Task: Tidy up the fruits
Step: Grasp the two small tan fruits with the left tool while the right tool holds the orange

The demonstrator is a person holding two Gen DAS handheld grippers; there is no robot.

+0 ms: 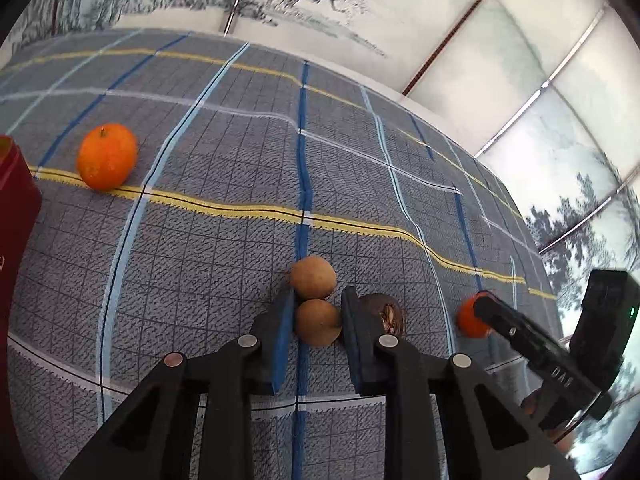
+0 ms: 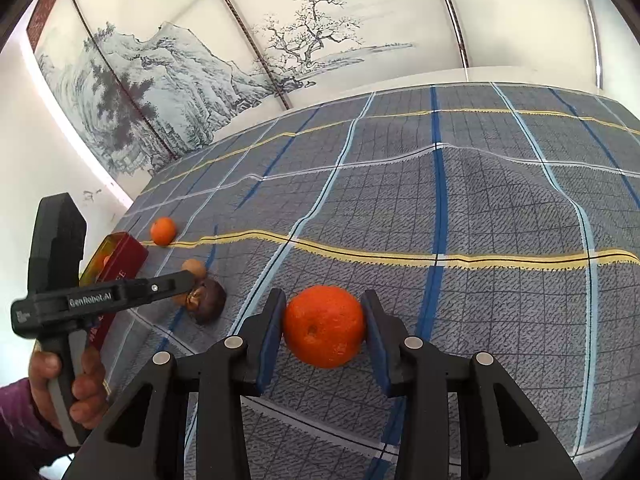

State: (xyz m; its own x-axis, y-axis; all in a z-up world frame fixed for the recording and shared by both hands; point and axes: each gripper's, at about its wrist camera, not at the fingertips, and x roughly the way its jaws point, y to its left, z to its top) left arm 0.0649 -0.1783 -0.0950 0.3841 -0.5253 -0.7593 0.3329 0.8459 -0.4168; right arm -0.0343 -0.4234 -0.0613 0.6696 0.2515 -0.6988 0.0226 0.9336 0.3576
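My left gripper (image 1: 318, 312) has its blue pads on both sides of a small tan round fruit (image 1: 318, 322) lying on the cloth. A second tan fruit (image 1: 313, 277) sits just beyond it, and a dark purple fruit (image 1: 386, 314) lies right of the right finger. My right gripper (image 2: 324, 320) is shut on an orange (image 2: 324, 326), seen also in the left wrist view (image 1: 470, 322). Another orange (image 1: 106, 156) lies far left, also shown in the right wrist view (image 2: 163, 231). A red box (image 2: 120, 258) stands at the left.
The table is covered by a grey plaid cloth (image 1: 220, 140) with blue, white and yellow stripes. A painted wall panel (image 2: 200, 60) runs behind the table. The red box edge (image 1: 16, 208) shows at the left of the left wrist view.
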